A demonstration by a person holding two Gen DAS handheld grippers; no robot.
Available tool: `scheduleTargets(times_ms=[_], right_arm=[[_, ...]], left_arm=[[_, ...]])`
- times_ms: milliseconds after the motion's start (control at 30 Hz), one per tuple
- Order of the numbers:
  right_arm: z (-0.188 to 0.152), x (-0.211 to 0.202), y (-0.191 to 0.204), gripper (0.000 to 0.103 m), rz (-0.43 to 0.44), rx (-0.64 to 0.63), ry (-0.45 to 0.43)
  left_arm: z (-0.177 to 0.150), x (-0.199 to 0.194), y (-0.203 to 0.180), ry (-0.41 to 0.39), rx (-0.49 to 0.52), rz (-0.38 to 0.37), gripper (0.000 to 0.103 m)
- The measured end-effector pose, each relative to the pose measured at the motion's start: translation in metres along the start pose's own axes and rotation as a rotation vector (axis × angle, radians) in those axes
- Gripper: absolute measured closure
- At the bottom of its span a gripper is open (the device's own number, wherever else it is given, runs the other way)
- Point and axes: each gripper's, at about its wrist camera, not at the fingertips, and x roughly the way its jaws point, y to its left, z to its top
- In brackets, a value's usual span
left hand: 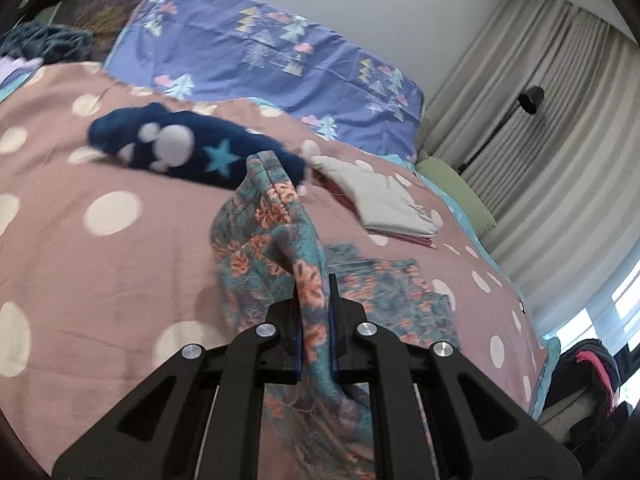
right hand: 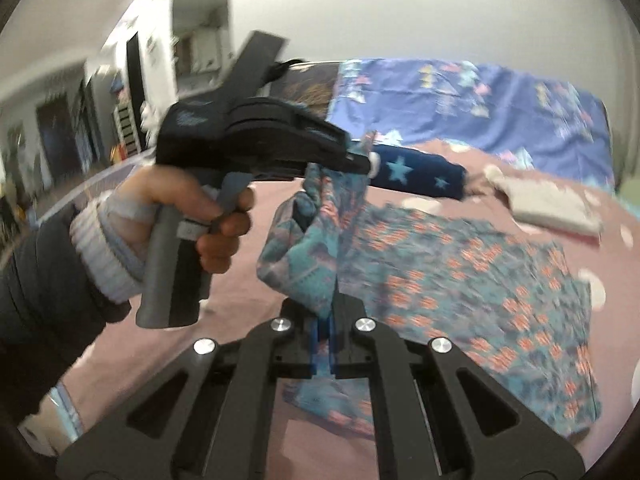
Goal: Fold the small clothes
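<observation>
Hand [right hand: 192, 208] at left of the right wrist view grips the left gripper [right hand: 360, 160], jaws nearly closed, pinching an edge of the floral garment [right hand: 460, 280]. Same gripper in the left wrist view [left hand: 314, 320], lower centre, cloth clamped between the pads. Right gripper [right hand: 325, 336], bottom centre of its own view, jaws closed on another bit of the same cloth. Garment half lifted, the rest spread on the dotted bedspread [left hand: 100, 280] at lower right. Navy starred piece [left hand: 180, 148], upper left of the left wrist view, lies loose, looks unfolded. Grey folded piece [left hand: 384, 200], right of centre, looks done. Blue pillow [left hand: 260, 44] behind. Judgement: one item finished, floral fold just starting, navy one left.
</observation>
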Motion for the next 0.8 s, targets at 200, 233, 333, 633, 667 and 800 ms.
scheduleTargets(times_ms=[200, 233, 333, 633, 667, 800], right_arm=[[-0.013, -0.024, -0.070, 0.100, -0.016, 0.148, -0.017], [-0.017, -0.028, -0.081, 0.100, -0.022, 0.169, -0.019], [-0.030, -0.036, -0.111, 0.100, -0.027, 0.240, -0.017], [-0.068, -0.060, -0.199, 0.100, -0.059, 0.432, -0.027], [-0.071, -0.061, -0.205, 0.100, -0.057, 0.450, -0.025], [-0.089, -0.060, -0.225, 0.100, -0.038, 0.525, -0.006]], left_arm=[[0.000, 0.044, -0.061, 0.052, 0.083, 0.017, 0.094], [-0.001, 0.056, -0.072, 0.068, 0.097, 0.022, 0.094], [-0.004, 0.088, -0.099, 0.110, 0.129, 0.031, 0.094], [-0.021, 0.167, -0.178, 0.206, 0.276, 0.081, 0.094], [-0.024, 0.175, -0.182, 0.220, 0.285, 0.088, 0.094], [-0.037, 0.206, -0.194, 0.285, 0.340, 0.128, 0.093]])
